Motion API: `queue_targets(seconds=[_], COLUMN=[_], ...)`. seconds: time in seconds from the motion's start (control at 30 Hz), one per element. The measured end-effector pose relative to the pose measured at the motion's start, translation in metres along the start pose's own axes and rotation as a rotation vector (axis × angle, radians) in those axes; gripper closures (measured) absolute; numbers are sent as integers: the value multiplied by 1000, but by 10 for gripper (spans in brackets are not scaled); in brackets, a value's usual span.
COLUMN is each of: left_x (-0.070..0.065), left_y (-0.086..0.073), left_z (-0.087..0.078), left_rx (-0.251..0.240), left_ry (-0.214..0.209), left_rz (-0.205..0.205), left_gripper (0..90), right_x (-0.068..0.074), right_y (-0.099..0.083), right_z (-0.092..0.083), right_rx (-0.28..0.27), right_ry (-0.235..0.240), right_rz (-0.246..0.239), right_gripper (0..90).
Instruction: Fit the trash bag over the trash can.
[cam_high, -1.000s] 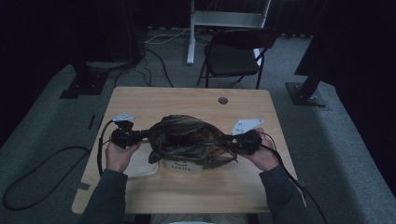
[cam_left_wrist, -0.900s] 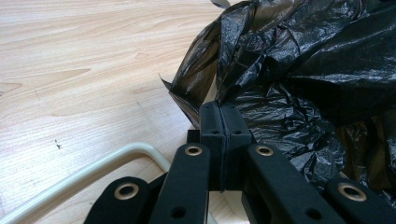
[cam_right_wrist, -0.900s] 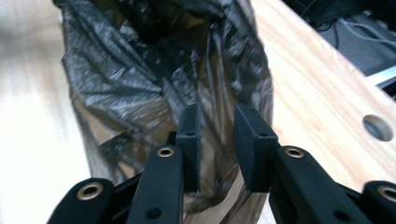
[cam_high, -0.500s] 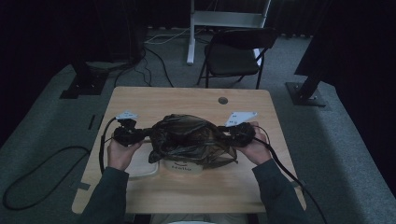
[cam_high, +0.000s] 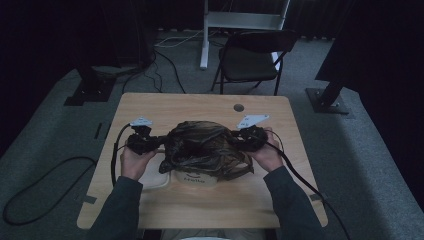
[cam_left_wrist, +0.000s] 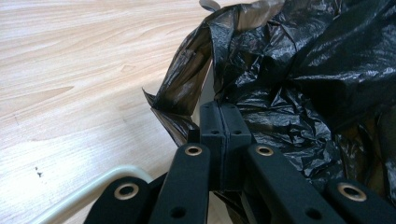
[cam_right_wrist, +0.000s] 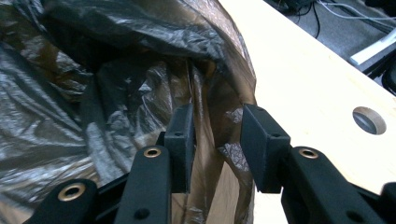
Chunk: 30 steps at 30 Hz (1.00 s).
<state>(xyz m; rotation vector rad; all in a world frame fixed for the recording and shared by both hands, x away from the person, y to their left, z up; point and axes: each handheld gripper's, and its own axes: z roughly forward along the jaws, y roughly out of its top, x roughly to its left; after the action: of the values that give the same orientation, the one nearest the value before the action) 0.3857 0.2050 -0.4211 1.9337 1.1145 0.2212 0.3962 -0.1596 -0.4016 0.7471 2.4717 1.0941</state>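
The bag (cam_high: 207, 150) sits mid-frame on the counter (cam_high: 200, 210), thin, limp and slippery. Your left claw (cam_left_wrist: 223, 122) pinches its edge; your right claw (cam_right_wrist: 215, 140), just opening, stands spread around a loose fold. Grip bunched film.

A short printed word is showing on the front of the white tub (cam_high: 195, 179) below the black bag (cam_high: 207, 147); its letters are too small and blurred to make out with any certainty, and nothing else readable is appearing anywhere
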Motion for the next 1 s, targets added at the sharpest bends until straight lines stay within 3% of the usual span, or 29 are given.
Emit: queue_targets(seconds=[0.27,0.5,0.7,1.0], left_x=[2,8,19,25], left_y=[6,13,11,8], left_z=[9,18,26,39], left_rx=[5,9,33,75], left_ry=[5,44,73,75], left_rz=[0,-2,-39,-60], left_gripper=[900,900,900,900], right_x=[-9,-15,-19,-22], right_y=[2,1,1,-3], right_z=[13,18,24,35], right_rx=[31,58,91,143], right_ry=[-25,-22,-30,-38], right_rz=[11,22,38,52], right_gripper=[751,896,900,900])
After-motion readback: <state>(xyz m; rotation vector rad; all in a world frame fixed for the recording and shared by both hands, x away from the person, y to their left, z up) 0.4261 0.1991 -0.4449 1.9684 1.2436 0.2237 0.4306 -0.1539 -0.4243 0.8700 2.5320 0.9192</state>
